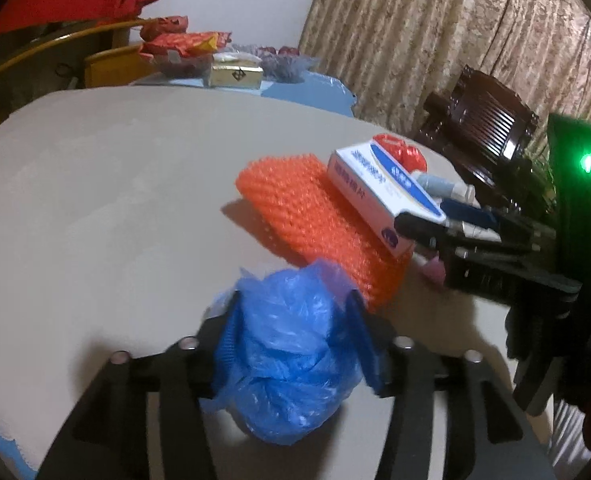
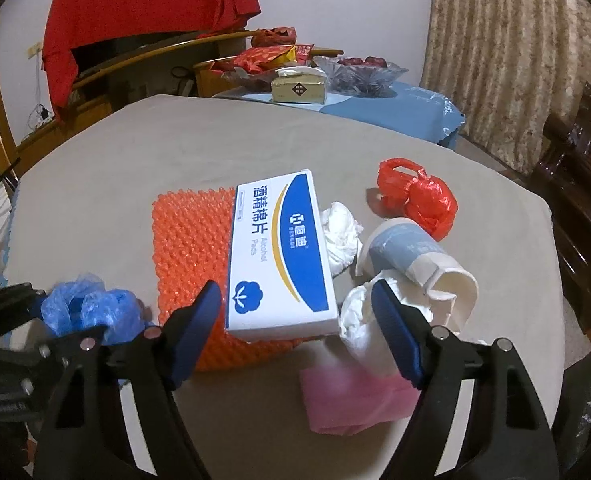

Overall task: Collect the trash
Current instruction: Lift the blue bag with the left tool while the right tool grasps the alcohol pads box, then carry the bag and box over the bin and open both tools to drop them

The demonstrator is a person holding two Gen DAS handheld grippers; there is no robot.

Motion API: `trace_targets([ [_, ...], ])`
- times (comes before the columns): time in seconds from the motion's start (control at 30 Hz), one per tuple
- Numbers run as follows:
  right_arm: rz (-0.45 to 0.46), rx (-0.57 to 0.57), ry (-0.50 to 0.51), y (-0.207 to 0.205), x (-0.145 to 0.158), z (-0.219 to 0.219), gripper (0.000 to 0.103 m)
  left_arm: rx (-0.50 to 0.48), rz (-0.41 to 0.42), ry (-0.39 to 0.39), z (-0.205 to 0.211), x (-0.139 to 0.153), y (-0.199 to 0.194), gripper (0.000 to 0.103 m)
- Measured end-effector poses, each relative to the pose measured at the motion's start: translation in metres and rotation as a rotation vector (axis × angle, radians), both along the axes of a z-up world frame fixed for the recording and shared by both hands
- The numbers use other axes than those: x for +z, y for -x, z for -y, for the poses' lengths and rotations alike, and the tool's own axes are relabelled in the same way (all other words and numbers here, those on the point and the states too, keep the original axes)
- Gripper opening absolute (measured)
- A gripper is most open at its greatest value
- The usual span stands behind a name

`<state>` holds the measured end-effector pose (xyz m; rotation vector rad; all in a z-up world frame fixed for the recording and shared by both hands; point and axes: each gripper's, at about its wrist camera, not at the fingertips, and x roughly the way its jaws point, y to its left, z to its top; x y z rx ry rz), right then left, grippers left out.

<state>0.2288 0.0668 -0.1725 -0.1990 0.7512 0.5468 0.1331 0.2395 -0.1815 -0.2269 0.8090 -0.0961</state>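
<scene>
Left gripper (image 1: 295, 336): we see its blue pads on both sides of a crumpled blue plastic bag (image 1: 291, 356); whether they press it or have let go, we cannot tell.
Right gripper (image 2: 295, 320): we hold it released, jaws wide, either side of the near end of the white and blue box (image 2: 281, 256), not touching.
Box: lies on an orange bubble sheet (image 2: 191, 240).
Trash nearby: white tissue (image 2: 341, 240), paper cup (image 2: 415, 256) on its side, red bag (image 2: 419, 196), pink sheet (image 2: 355, 400).
Table (image 2: 175, 140): we see bare beige cover across the far half; its right edge runs near the red bag.
Beyond the edge: dark wooden chair (image 2: 583, 184), curtain (image 2: 515, 40).
</scene>
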Motion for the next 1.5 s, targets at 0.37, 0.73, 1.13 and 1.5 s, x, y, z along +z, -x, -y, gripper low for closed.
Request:
trace_targets([
  [0.37, 0.002, 0.030, 0.032, -0.004, -0.004, -0.019, 0.071, 0.029, -0.005, -0.008, -0.001, -0.007, 0.000, 0.042],
  [0.73, -0.022, 0.021, 0.005, 0.000, -0.001, -0.017, 0.054, 0.126, 0.076, -0.055, -0.013, 0.026, -0.004, 0.042],
  [1.13, 0.010, 0.013, -0.095, 0.030, 0.053, 0.018, 0.054, 0.136, 0.144, -0.091, 0.010, 0.062, 0.000, 0.042],
  [1.5, 0.084, -0.076, -0.137, 0.080, 0.095, 0.092, 0.054, 0.058, 0.199, -0.077, 0.059, 0.093, 0.007, 0.042],
])
